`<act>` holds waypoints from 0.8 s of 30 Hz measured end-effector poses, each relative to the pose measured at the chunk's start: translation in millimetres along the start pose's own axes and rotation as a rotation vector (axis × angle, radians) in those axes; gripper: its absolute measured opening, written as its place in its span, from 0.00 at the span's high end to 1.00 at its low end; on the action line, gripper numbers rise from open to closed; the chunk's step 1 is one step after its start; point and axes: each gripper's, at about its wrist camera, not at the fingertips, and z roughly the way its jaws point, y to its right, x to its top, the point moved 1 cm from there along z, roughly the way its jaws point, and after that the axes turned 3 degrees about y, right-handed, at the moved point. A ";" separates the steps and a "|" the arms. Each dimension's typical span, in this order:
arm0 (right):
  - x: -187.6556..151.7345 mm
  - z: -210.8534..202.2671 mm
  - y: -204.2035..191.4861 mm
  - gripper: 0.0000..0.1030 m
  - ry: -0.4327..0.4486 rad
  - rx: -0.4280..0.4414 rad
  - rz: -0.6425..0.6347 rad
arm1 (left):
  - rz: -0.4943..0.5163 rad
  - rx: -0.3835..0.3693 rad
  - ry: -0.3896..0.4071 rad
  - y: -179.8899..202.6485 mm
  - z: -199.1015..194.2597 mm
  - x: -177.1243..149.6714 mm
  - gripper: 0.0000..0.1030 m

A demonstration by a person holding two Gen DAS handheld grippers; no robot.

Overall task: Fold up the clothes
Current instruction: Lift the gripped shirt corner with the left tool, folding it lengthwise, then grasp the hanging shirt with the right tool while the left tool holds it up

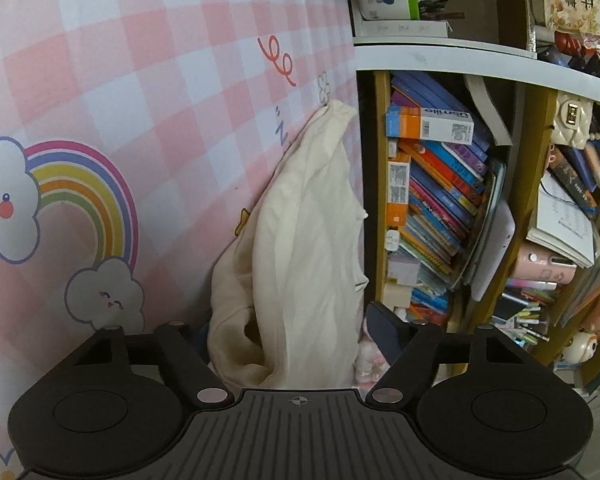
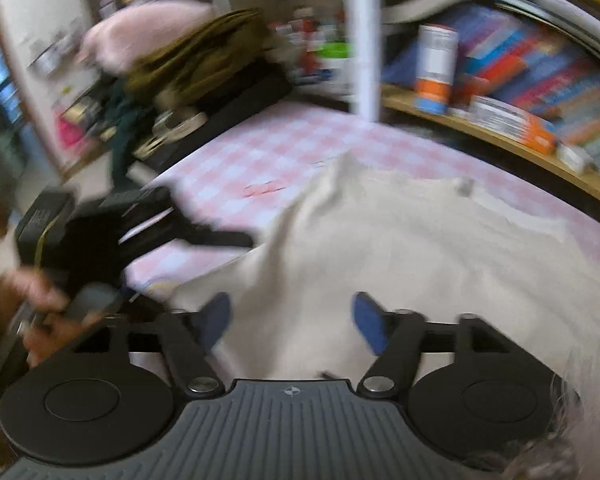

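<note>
A cream garment (image 1: 300,240) lies on the pink checked cloth (image 1: 140,80), bunched into a long ridge running away from me. My left gripper (image 1: 288,336) stands open astride the near end of that ridge. Its right finger (image 1: 382,322) shows beside the fabric, while the left one is mostly hidden behind a fold. In the blurred right wrist view the same garment (image 2: 420,260) spreads wide. My right gripper (image 2: 292,320) hovers open over its near edge, blue pads (image 2: 366,322) well apart with only cloth beneath. The left gripper (image 2: 148,220) also appears there, held by a hand (image 2: 40,304).
A bookshelf (image 1: 440,200) crammed with books stands right against the far edge of the checked cloth. Its upper shelf (image 1: 440,54) holds jars and trinkets. A pink pillow (image 2: 140,32), an olive bundle (image 2: 204,56) and dark clothes pile at the far left corner.
</note>
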 end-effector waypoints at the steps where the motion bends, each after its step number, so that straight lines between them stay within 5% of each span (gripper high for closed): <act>1: 4.9 -0.5 10.1 0.26 -0.003 -0.028 0.033 | -0.004 0.005 -0.002 -1.3 0.8 -0.1 0.37; 3: 14.7 -1.5 30.2 0.18 -0.009 -0.084 0.100 | -0.012 0.017 -0.005 -4.9 1.9 -0.5 0.52; 5: 26.7 6.7 48.9 0.12 -0.047 -0.159 0.134 | 0.003 0.034 -0.003 -5.1 1.9 -2.1 0.81; 8: 47.2 24.0 67.4 0.11 -0.108 -0.225 0.139 | 0.055 0.057 0.010 0.2 0.6 -5.4 0.91; 14: 100.3 70.0 65.6 0.10 -0.223 -0.250 0.056 | 0.276 0.032 0.001 39.4 0.8 -21.4 0.91; 24: 158.9 154.6 3.1 0.05 -0.380 -0.182 -0.087 | 0.376 0.029 -0.024 56.4 10.5 -39.4 0.91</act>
